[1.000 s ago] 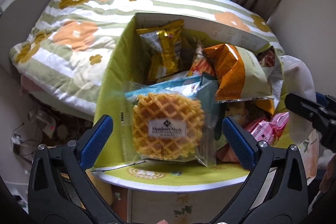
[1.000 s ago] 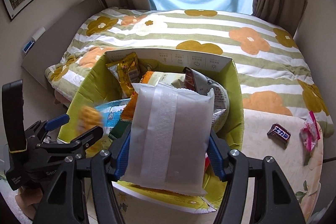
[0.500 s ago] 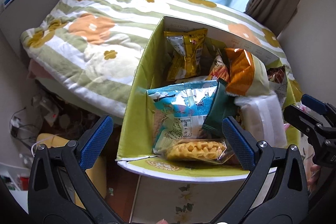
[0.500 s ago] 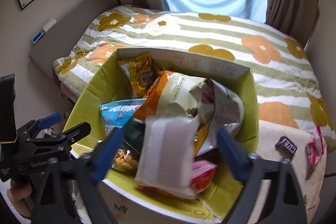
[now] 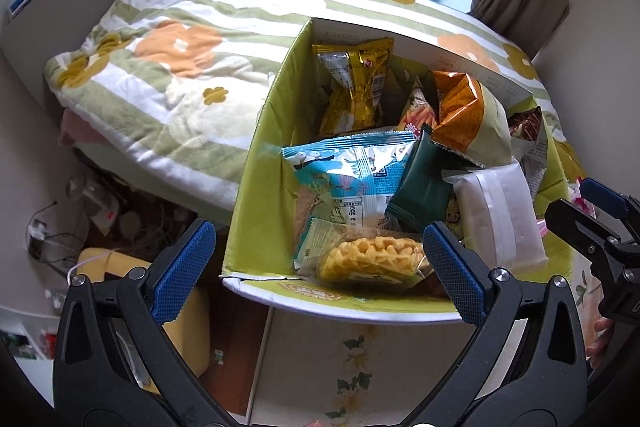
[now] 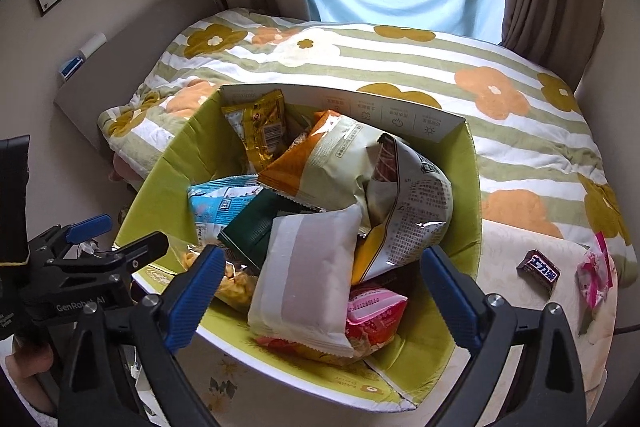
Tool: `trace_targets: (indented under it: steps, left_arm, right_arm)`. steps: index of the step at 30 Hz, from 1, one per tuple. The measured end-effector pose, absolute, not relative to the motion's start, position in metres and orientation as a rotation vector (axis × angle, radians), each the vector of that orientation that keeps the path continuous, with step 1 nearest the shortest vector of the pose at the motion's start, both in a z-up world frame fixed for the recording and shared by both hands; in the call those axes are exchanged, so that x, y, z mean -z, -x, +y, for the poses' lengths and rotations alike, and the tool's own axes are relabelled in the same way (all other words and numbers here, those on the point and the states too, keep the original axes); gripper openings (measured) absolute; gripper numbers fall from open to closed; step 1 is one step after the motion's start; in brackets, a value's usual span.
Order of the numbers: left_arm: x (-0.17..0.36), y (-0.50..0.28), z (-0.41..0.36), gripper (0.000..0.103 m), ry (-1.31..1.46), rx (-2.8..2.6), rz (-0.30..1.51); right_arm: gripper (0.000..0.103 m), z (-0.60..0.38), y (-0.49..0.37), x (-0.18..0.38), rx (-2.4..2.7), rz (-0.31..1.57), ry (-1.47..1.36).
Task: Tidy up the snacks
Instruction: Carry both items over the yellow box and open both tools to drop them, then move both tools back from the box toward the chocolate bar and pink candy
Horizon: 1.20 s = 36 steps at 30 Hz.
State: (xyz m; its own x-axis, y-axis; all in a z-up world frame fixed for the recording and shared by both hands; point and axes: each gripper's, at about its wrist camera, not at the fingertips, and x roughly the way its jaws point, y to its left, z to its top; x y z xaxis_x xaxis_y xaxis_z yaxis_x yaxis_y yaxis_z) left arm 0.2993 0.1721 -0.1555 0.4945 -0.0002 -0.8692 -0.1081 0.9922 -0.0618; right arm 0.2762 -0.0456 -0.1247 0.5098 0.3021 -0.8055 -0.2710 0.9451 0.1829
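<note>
A green cardboard box (image 5: 260,163) (image 6: 160,183) holds several snack packs. A waffle pack (image 5: 368,259) lies at its near left corner, partly visible in the right wrist view (image 6: 236,279). A white pack (image 5: 496,215) (image 6: 304,283) lies on top at the near side. Blue (image 5: 352,175), dark green (image 6: 248,227), gold (image 6: 260,131) and orange-and-beige (image 6: 332,155) packs fill the rest. My left gripper (image 5: 316,275) is open and empty, just before the box's near left corner. My right gripper (image 6: 320,295) is open and empty above the box's near edge.
The box sits on a floral table (image 6: 516,267) beside a bed with a flowered quilt (image 6: 400,67). A chocolate bar (image 6: 538,267) and a pink wrapped snack (image 6: 596,275) lie on the table right of the box. Clutter and cables (image 5: 80,211) lie on the floor at left.
Both grippers opened and let go: the waffle pack and the white pack dropped into the box. Both grippers then pulled back a little.
</note>
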Motion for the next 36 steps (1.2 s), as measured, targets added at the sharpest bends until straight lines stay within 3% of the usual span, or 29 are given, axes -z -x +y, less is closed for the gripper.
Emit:
trace_targets:
  steps: [21, 28, 36]
  left_arm:
    - [0.105, -0.275, 0.143, 0.103, 0.035, -0.049, 0.912]
    - [0.084, -0.276, 0.088, 0.103, 0.078, -0.026, 0.901]
    - [0.074, -0.287, -0.03, 0.103, 0.07, 0.028, 0.877]
  right_arm:
    - [0.097, -0.079, -0.242, 0.088, -0.251, 0.878, -0.038]
    - [0.097, -0.135, -0.24, 0.082, -0.264, 0.854, -0.063]
    - [0.097, -0.234, -0.243, 0.068, -0.235, 0.81, -0.061]
